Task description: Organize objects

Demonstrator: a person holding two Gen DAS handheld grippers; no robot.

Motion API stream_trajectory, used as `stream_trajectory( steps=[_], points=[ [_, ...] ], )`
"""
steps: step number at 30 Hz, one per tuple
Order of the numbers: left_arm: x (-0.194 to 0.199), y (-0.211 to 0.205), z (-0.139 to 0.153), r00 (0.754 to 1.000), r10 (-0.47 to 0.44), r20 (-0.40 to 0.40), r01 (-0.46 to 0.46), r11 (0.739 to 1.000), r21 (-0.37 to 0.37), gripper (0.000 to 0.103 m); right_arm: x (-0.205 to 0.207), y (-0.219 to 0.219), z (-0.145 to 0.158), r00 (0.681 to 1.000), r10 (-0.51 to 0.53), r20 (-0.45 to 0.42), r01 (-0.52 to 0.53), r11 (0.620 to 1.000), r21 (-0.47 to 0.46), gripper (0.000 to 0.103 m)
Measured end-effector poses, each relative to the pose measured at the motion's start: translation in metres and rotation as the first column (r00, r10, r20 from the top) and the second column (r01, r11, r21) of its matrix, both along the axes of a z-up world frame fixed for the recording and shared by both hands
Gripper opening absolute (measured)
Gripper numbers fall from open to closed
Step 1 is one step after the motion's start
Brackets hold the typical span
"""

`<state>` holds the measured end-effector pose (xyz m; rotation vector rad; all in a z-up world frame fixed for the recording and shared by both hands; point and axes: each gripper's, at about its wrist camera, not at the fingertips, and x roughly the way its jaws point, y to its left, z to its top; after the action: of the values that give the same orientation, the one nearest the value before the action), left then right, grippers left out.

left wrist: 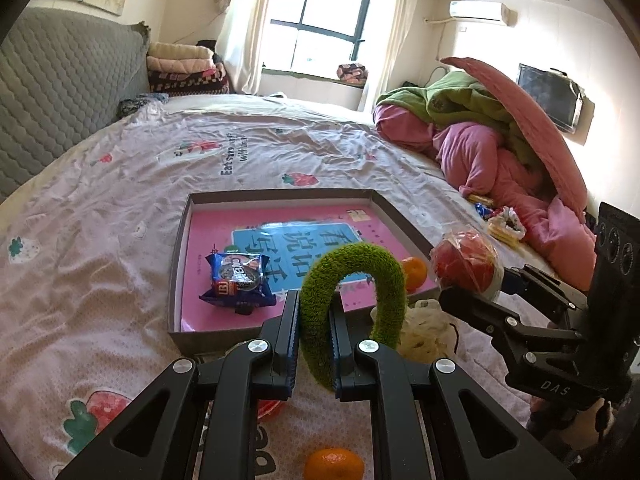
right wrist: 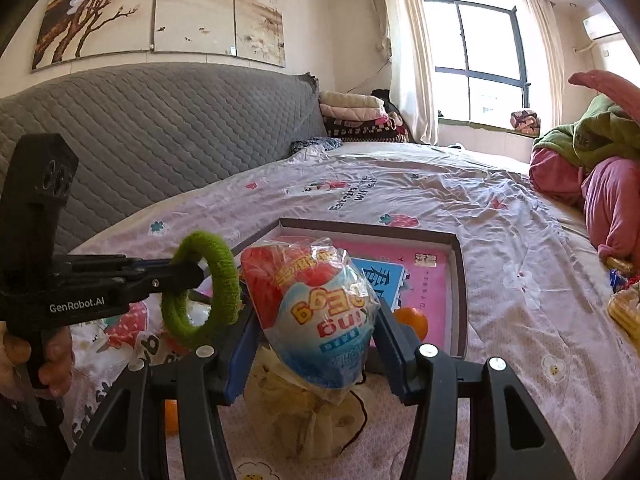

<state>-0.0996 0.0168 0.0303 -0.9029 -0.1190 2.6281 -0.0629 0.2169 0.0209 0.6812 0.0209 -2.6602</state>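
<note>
My left gripper point(left wrist: 315, 312) is shut on a fuzzy green ring point(left wrist: 356, 268), which arches up above the near edge of the shallow box point(left wrist: 180, 248). The same green ring point(right wrist: 204, 292) shows at the left of the right wrist view. My right gripper point(right wrist: 316, 320) is shut on a red, white and blue wrapped snack pack point(right wrist: 316, 312), held above the bed just short of the box point(right wrist: 460, 280); from the left wrist view this snack pack point(left wrist: 466, 260) hangs at the box's right corner. Inside the box lie a pink book point(left wrist: 224, 236), a blue biscuit packet point(left wrist: 238, 278) and an orange point(left wrist: 414, 272).
Another orange point(left wrist: 334, 466) and a crumpled yellowish bag point(left wrist: 426, 330) lie on the bedsheet near the grippers. A heap of pink and green bedding point(left wrist: 492, 148) fills the right side, with small snack packets point(left wrist: 504, 226) beside it. A grey quilted headboard point(right wrist: 160, 136) runs along the left.
</note>
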Motion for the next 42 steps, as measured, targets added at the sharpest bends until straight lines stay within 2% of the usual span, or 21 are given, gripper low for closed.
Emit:
stream_trajectory(
  steps=[10,24,42],
  points=[
    [-0.009,-0.001,0.009,1.0,0.013,-0.015,-0.013,1.0,-0.006,0.013,-0.004,0.0,0.008,0.999,-0.005,-0.033,0.005,1.0,0.014,0.055],
    [-0.041,-0.003,0.014,0.999,0.052,0.008,-0.052,0.999,-0.004,0.013,-0.02,0.003,0.012,0.998,-0.025,-0.053,0.027,0.999,0.036,0.055],
    [-0.069,0.003,0.023,1.0,0.026,-0.001,-0.026,1.0,0.015,0.013,-0.045,0.019,0.022,0.994,-0.071,-0.088,0.077,0.995,0.062,0.055]
  ],
)
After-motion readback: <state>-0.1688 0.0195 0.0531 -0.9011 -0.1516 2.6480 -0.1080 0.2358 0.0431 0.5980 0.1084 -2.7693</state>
